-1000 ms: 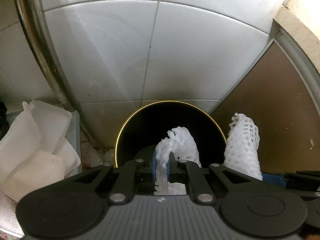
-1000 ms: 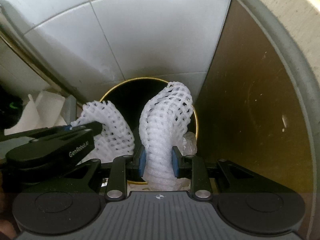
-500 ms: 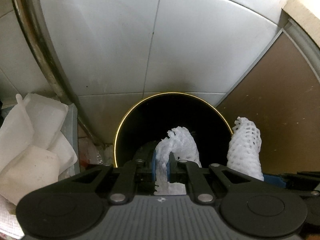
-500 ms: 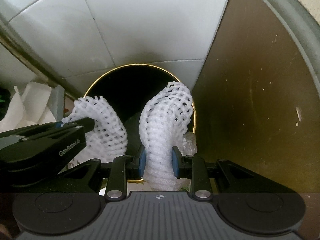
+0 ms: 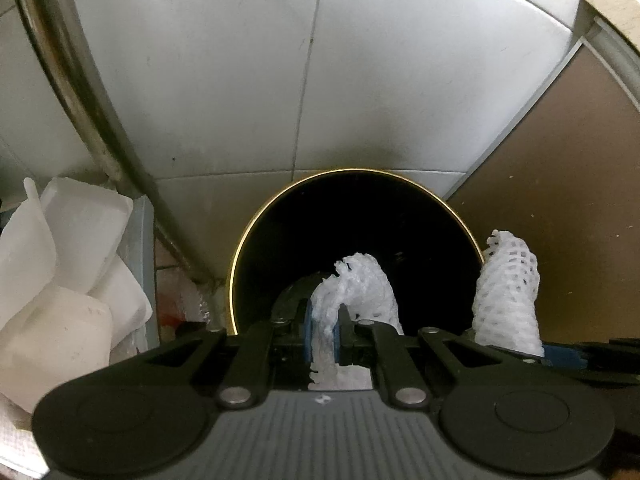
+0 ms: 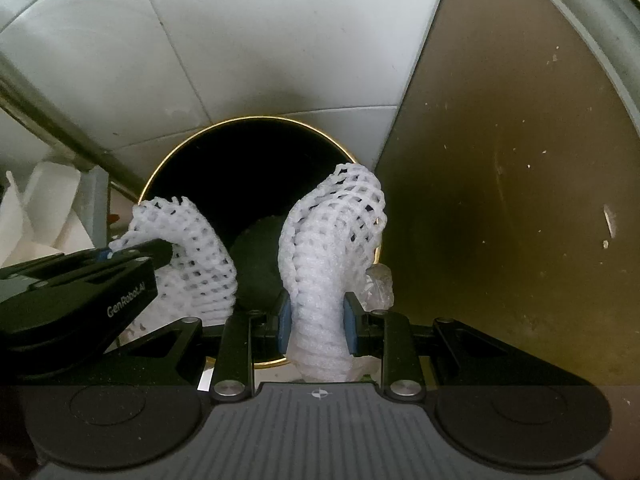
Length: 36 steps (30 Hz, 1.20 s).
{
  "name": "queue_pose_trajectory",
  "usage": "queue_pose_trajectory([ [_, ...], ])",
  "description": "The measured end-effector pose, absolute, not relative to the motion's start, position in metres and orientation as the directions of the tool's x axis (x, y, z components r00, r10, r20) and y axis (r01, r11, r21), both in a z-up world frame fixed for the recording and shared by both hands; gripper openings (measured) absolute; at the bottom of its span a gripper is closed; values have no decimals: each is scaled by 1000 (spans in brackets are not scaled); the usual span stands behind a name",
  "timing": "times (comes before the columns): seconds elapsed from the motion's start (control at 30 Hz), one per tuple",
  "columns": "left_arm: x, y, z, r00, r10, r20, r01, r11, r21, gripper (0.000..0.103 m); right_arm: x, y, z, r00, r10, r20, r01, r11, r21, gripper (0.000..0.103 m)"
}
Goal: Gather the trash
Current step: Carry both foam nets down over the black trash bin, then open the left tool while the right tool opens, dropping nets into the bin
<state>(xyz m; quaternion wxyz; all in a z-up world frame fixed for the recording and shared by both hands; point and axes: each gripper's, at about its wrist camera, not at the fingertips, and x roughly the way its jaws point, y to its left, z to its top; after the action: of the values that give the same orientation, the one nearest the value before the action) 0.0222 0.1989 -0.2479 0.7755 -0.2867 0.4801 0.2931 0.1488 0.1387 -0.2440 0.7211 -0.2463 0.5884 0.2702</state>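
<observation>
Now both grippers, left gripper (image 5: 323, 334) and right gripper (image 6: 316, 320), each clench 1 foam net (image 5: 360, 292) (image 6: 332, 240) over the bin (image 6: 168, 160), so next comes letting go.

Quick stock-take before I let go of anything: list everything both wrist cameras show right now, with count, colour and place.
Foam fruit net: 2, white; one pinched in the left gripper, one pinched in the right gripper, both over the bin.
Trash bin: 1, black inside with a gold rim, on the floor against the tiled wall; a dark rounded lump inside, too dim to identify.
Clear plastic scrap: 1, transparent, at the bin's right edge.
Foam trays and paper: a pile, white, left of the bin.
Metal pipe: 1, grey, slanting down the wall at left.
Cabinet panel: 1, brown, right of the bin.
Left gripper: black, blue pads, shut on its net.
Right gripper: black, blue pads, shut on its net.
</observation>
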Motion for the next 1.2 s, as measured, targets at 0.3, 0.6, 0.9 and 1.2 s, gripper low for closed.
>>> queue_pose_trajectory([
  [0.3, 26, 200, -249, 348, 179, -920, -734, 663, -149, 9, 153, 139, -253, 165, 85, -983, -673, 738, -49, 34],
  [0.6, 29, 196, -252, 343, 197, -919, -723, 679, -125, 35, 158, 130, -257, 165, 104, -981, -651, 758, -29, 44],
  [0.9, 26, 200, -248, 344, 265, -901, -755, 648, -98, 56, 153, 136, -263, 165, 152, -974, -679, 734, 0, 48],
  [1.2, 20, 211, -250, 344, 297, -891, -796, 596, -109, 71, 157, 145, -268, 207, 177, -962, -714, 700, -25, 62],
])
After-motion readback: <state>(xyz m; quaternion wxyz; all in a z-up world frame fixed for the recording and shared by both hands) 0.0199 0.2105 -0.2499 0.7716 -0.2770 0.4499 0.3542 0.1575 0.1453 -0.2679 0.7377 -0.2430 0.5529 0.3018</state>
